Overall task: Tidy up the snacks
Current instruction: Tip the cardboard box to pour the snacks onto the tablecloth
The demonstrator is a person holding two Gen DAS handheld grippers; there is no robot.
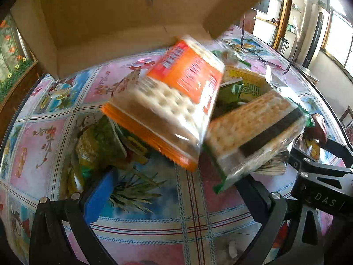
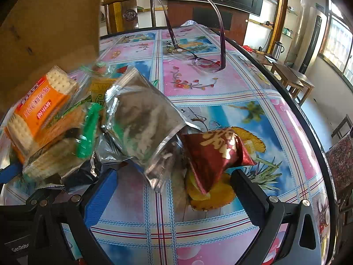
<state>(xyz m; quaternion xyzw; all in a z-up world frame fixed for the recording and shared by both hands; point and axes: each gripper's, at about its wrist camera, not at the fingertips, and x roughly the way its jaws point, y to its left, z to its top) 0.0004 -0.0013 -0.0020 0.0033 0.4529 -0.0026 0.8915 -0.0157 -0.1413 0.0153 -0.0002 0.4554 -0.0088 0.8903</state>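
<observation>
A pile of snack packs lies on the patterned table. An orange cracker pack point(image 1: 172, 101) looks blurred, tilted over the pile below an overturned cardboard box point(image 1: 123, 15). A green-edged cracker pack point(image 1: 253, 130) lies beside it. My left gripper point(image 1: 174, 190) is open and holds nothing, its fingers wide apart just short of the pile. In the right wrist view the orange pack point(image 2: 37, 112), a silver pouch point(image 2: 143, 119) and a dark red bag point(image 2: 214, 152) show. My right gripper point(image 2: 174, 187) is open around the pouch's and red bag's near ends.
A pair of glasses point(image 2: 198, 57) rests upside down on the table point(image 2: 220, 88) behind the pile. A wooden chair point(image 2: 130, 11) stands at the far edge, a TV behind it. The round table's edge curves along the right. Yellow and green packets point(image 1: 99, 143) lie at the left of the pile.
</observation>
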